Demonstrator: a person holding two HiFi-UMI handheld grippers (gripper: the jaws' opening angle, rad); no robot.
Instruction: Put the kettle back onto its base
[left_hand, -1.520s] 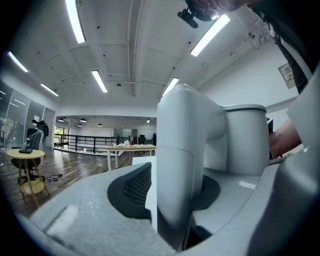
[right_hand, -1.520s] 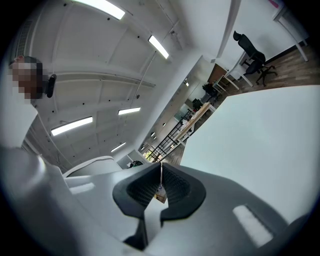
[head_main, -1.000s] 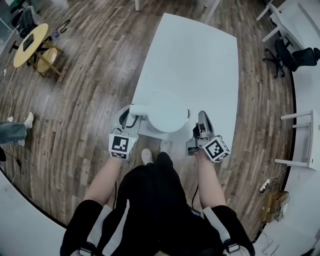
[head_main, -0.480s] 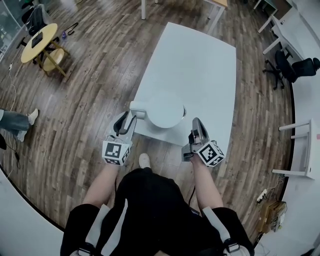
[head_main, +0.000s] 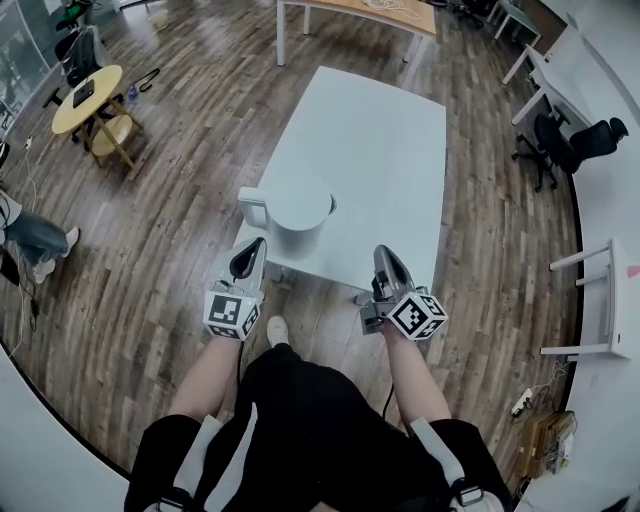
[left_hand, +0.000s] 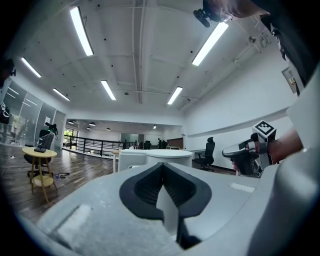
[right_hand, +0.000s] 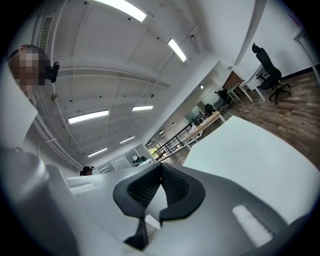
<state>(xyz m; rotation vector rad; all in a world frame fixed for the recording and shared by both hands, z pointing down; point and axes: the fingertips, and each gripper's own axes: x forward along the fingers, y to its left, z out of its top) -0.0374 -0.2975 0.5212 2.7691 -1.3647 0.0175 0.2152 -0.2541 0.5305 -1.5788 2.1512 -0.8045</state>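
Your kettle stands upright near the table's near-left corner, with its handle sticking out at 9 o'clock. No base shows under it. Both grippers are empty, jaws pressed together. The left gripper has the kettle close at its 1 o'clock. The right gripper has it farther off, at 10 o'clock. Your left is nearer the handle.

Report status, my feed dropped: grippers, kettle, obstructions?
Left gripper shut, empty. Right gripper shut, empty. Kettle upright on table, untouched. Nothing in the way.
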